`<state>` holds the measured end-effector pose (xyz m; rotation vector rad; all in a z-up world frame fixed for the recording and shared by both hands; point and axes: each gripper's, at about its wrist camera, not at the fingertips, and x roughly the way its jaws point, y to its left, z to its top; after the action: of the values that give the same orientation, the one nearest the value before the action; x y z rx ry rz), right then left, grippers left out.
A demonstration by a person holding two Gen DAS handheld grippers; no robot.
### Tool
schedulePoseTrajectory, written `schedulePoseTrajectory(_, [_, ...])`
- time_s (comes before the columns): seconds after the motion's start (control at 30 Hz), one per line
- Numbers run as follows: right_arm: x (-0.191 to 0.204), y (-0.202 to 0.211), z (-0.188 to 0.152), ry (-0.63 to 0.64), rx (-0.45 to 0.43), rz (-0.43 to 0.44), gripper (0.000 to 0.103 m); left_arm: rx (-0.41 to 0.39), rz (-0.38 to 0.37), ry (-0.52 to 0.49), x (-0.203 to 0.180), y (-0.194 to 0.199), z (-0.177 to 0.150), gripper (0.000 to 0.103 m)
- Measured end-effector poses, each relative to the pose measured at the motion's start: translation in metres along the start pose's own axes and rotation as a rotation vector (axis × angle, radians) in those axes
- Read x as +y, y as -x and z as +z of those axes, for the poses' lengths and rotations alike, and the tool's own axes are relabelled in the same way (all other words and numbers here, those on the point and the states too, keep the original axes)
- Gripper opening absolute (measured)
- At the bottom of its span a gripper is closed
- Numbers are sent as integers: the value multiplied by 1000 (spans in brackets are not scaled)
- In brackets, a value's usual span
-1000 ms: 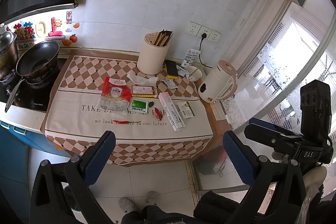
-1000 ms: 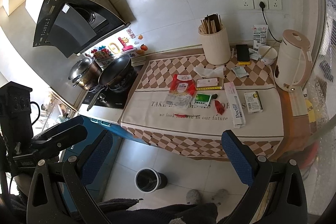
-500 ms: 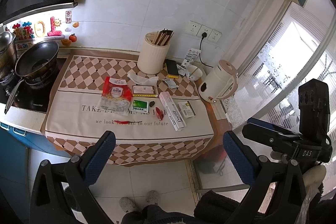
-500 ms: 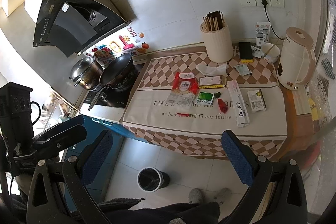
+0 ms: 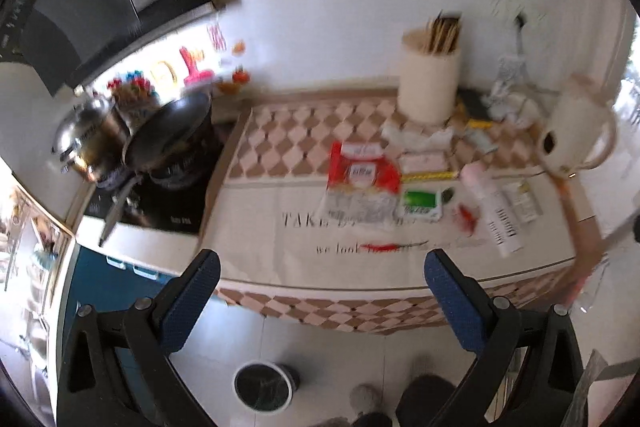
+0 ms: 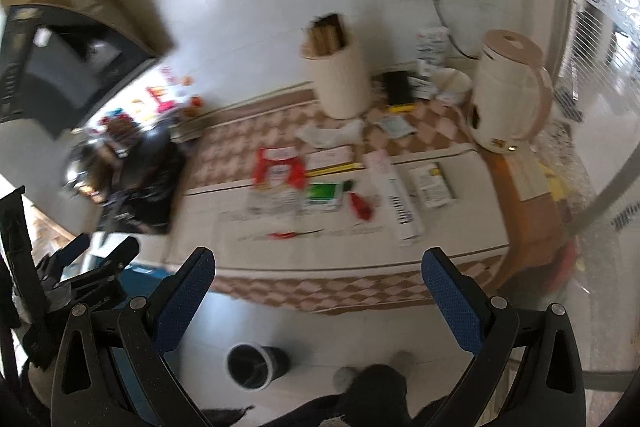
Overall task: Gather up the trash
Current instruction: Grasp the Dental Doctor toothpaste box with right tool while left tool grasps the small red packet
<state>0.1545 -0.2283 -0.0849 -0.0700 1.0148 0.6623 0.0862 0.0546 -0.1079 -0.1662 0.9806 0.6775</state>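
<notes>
Trash lies on the cloth-covered counter: a red and white packet, a green and white box, a long white box, a small red wrapper, a red chilli and a crumpled tissue. The same items show in the right wrist view, with the red packet and long white box. A small round bin stands on the floor below; it also shows in the right wrist view. My left gripper and right gripper are open, empty, in front of the counter's edge.
A cream utensil holder and a white kettle stand at the back and right. A pan and a steel pot sit on the hob at left. The person's feet are on the tiled floor.
Both grippers have swung and moved closer to the counter; the views are blurred by motion. The left view has turned left, so the bin shows now. Nothing was picked up.
</notes>
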Motion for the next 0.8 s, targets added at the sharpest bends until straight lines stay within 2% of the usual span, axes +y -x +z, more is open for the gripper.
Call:
schedulePoseTrajectory(0.07, [-13, -28, 11, -13, 31, -38, 103, 48, 35, 13, -4, -29, 1, 103])
schedulePoseTrajectory(0.17, [-37, -79, 31, -20, 79, -82, 103, 137, 46, 60, -6, -71, 4, 103])
schedulePoseTrajectory(0.2, [-45, -100, 38, -20, 94, -87, 100, 165, 48, 77, -6, -82, 5, 103])
schedulePoseTrajectory(0.3, [-69, -162, 59, -11, 158, -98, 75, 283, 44, 130, -23, -128, 8, 103])
schedulePoseTrajectory(0.33, [-76, -182, 63, -5, 191, -102, 72, 318, 40, 143, -31, -142, 8, 103])
schedulePoseTrajectory(0.4, [-89, -227, 74, 18, 257, -115, 72, 380, 80, 144, -49, -174, 9, 103])
schedulePoseTrajectory(0.53, [-96, -306, 84, 75, 386, -144, 72, 444, 179, 125, -75, -224, 14, 103])
schedulePoseTrajectory(0.6, [-99, -344, 87, 101, 449, -149, 72, 471, 204, 132, -81, -239, 14, 103])
schedulePoseTrajectory(0.77, [-98, -401, 81, 167, 577, -141, 72, 531, 159, 169, -99, -258, 18, 103])
schedulePoseTrajectory(0.8, [-99, -410, 80, 175, 601, -139, 64, 538, 147, 170, -103, -259, 19, 103])
